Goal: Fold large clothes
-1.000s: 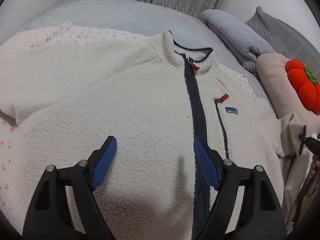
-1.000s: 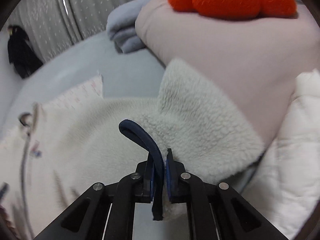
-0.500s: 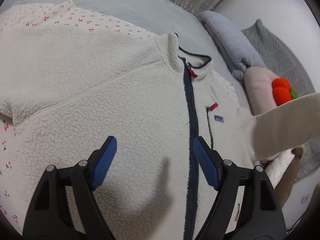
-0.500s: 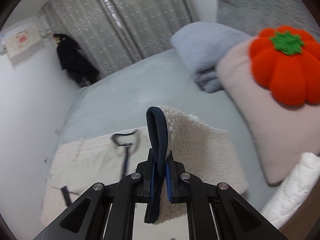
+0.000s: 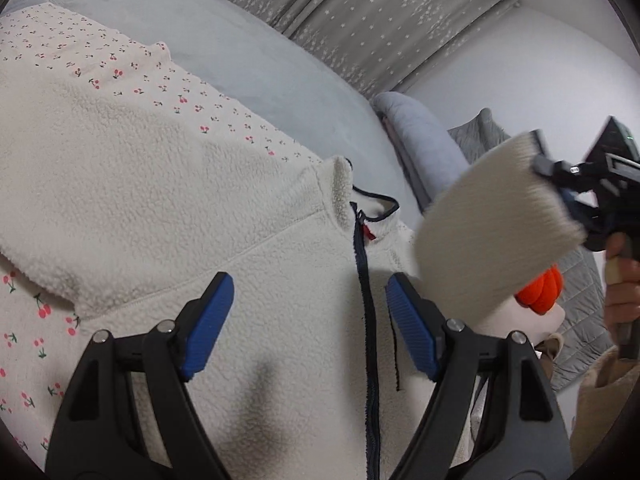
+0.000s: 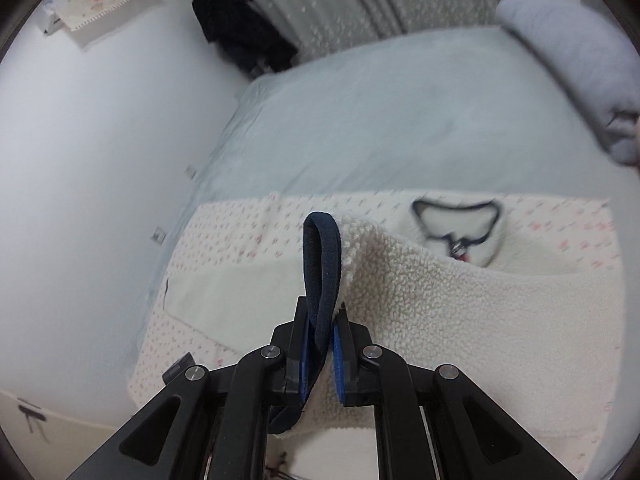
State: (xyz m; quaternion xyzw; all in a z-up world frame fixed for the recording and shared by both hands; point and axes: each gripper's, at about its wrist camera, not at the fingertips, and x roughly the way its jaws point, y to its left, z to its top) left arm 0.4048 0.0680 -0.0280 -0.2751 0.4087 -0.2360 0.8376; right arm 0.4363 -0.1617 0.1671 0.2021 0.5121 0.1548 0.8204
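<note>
A cream fleece jacket (image 5: 160, 208) with a navy zip (image 5: 366, 300) lies front up on a cherry-print blanket (image 5: 120, 64). My left gripper (image 5: 309, 284) hovers open just above the chest, nothing between its blue pads. My right gripper (image 5: 560, 188) holds the jacket's sleeve (image 5: 488, 232) in the air over the right shoulder. In the right wrist view the navy cuff (image 6: 322, 256) loops up from between the pads of the right gripper (image 6: 322, 320); its jaws are opening slightly with the cuff still pinched, and the sleeve (image 6: 460, 320) drapes to the right.
The blanket lies on a grey bed (image 5: 240, 60). A blue-grey pillow (image 5: 420, 136), a grey quilted cushion (image 5: 480, 136) and an orange pumpkin cushion (image 5: 538, 296) sit at the right. A dotted curtain (image 5: 380, 20) and a dark coat (image 6: 236, 28) hang behind. A hand (image 5: 620, 280) grips the right tool.
The right gripper lifted the sleeve by its cuff off the cushions and swung it up and over toward the jacket's body. The left gripper shifted across the chest, still open.
</note>
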